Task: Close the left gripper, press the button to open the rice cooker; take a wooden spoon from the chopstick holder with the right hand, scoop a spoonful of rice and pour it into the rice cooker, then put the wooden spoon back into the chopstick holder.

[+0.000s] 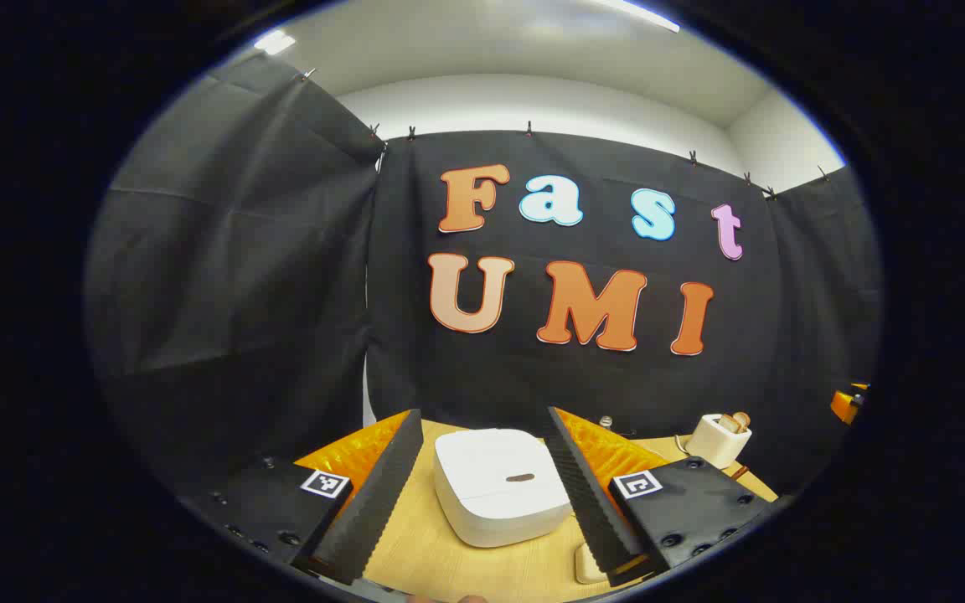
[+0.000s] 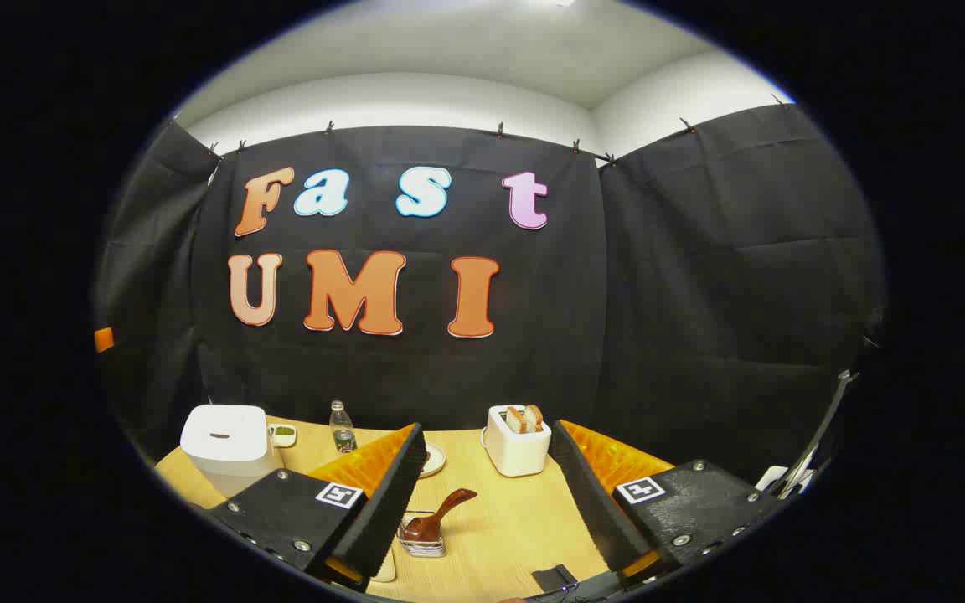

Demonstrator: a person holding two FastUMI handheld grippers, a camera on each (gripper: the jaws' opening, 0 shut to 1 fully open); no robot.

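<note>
The left gripper point(image 1: 482, 494) stands wide open and empty, the closed, rounded white plastic rice cooker point(image 1: 501, 484) just beyond between its ridged fingers. The right gripper point(image 2: 487, 502), also spread empty, hovers near the dark wooden spoon point(image 2: 441, 517) in its wire chopstick holder point(image 2: 422, 540) on the pale wooden table point(image 2: 499, 523).

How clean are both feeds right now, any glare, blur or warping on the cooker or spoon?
Left gripper view: rice cooker sharp and evenly lit, no glare; fisheye bends the table edge. Right gripper view: wooden spoon in its holder crisp, soft shadows, with the cooker squeezed toward the rim.
</note>
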